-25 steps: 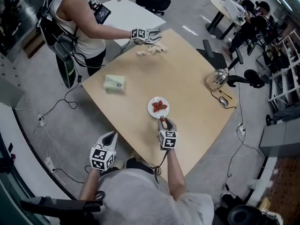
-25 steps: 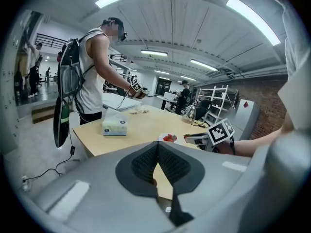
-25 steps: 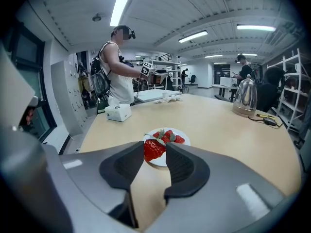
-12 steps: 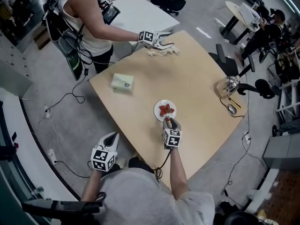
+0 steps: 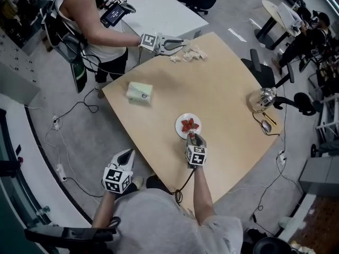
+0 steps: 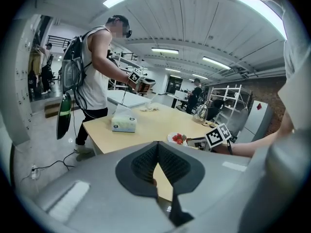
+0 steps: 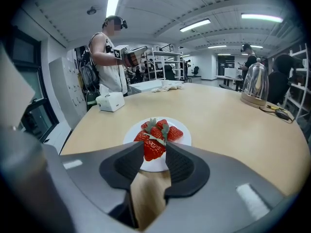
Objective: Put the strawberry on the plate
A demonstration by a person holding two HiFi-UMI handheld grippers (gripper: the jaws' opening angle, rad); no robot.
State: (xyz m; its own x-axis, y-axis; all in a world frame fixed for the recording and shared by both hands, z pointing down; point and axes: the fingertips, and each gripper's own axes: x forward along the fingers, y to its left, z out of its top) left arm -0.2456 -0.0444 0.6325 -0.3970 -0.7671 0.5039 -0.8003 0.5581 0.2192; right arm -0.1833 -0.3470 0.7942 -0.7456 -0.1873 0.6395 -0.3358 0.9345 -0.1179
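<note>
Grey left gripper (image 5: 127,152): jaws together, holding nothing, back off the table (image 5: 222,94).
Right gripper (image 7: 154,145): pinching one strawberry (image 7: 153,153) at its tips.
Strawberry's place: over the near rim of the plate (image 7: 183,141).
Plate: just past the tips, with more strawberries (image 7: 160,128) on it.
Tissue box (image 5: 140,92): far ahead, left.

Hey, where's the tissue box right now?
In the head view, the tissue box sits near the left edge of the table, up-left of the plate.
</note>
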